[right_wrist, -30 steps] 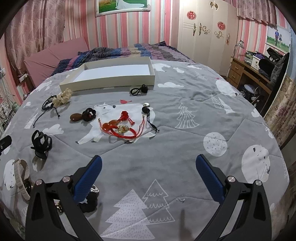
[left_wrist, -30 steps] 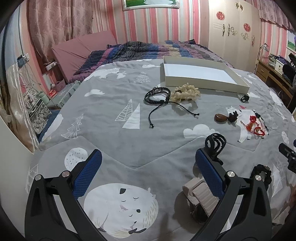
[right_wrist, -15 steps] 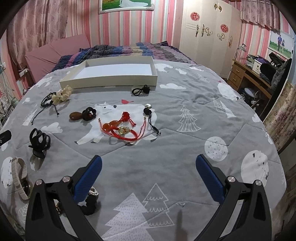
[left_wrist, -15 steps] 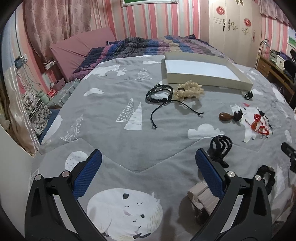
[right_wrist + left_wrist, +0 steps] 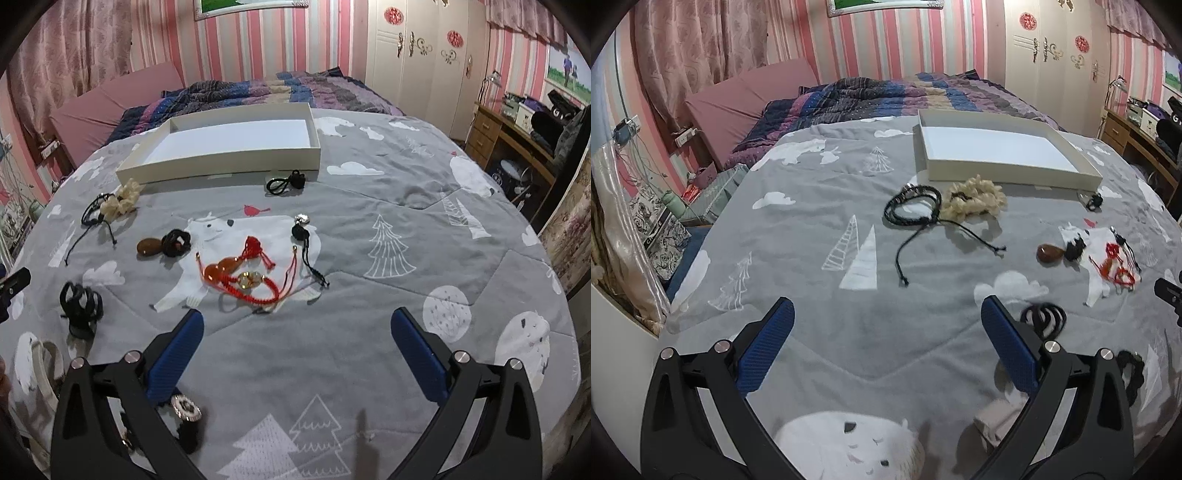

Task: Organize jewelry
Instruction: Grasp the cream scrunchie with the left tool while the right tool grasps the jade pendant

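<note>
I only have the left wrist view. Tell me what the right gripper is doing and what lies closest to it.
Observer: The right gripper is open and empty, over bare quilt.
Operator: Name the nearest piece.
Observer: A round silver-rimmed piece lies by the gripper's left finger, partly hidden behind it.
Operator: Describe the red bracelet's centre.
Observer: The red bracelet carries a pale gold-rimmed bead, beside an orange gourd-shaped charm.
</note>
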`<control>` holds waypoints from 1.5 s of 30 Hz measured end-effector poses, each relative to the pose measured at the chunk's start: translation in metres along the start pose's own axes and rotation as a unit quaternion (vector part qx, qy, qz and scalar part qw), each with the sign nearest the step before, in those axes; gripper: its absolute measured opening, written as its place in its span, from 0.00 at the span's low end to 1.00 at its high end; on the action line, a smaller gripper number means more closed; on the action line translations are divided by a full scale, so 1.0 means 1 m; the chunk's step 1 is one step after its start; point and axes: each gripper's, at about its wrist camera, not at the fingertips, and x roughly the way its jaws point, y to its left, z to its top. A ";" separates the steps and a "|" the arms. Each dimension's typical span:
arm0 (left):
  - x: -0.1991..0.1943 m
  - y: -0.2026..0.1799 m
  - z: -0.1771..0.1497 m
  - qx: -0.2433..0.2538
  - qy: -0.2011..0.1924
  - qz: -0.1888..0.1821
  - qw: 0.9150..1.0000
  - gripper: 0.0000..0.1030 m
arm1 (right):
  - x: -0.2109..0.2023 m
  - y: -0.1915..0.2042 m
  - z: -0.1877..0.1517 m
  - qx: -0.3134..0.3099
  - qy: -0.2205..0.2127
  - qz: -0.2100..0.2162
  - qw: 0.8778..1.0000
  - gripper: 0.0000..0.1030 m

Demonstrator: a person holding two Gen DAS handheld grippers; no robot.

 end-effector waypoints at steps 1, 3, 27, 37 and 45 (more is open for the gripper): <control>0.002 0.001 0.003 0.000 0.000 0.002 1.000 0.97 | 0.002 -0.001 0.003 0.005 0.002 0.005 1.000 0.98; 0.006 0.002 0.008 -0.002 0.005 -0.001 1.000 0.97 | 0.007 -0.001 0.007 0.010 0.006 0.009 1.000 0.98; 0.046 -0.020 0.055 0.008 0.041 -0.056 0.998 0.97 | 0.038 -0.001 0.047 -0.008 0.029 0.004 1.000 0.98; 0.071 -0.053 0.079 0.032 0.067 -0.097 0.993 0.93 | 0.056 0.000 0.080 -0.021 0.036 0.008 0.999 0.98; 0.106 -0.070 0.090 0.037 0.110 -0.130 0.985 0.81 | 0.088 0.002 0.099 -0.027 0.066 0.012 0.997 0.82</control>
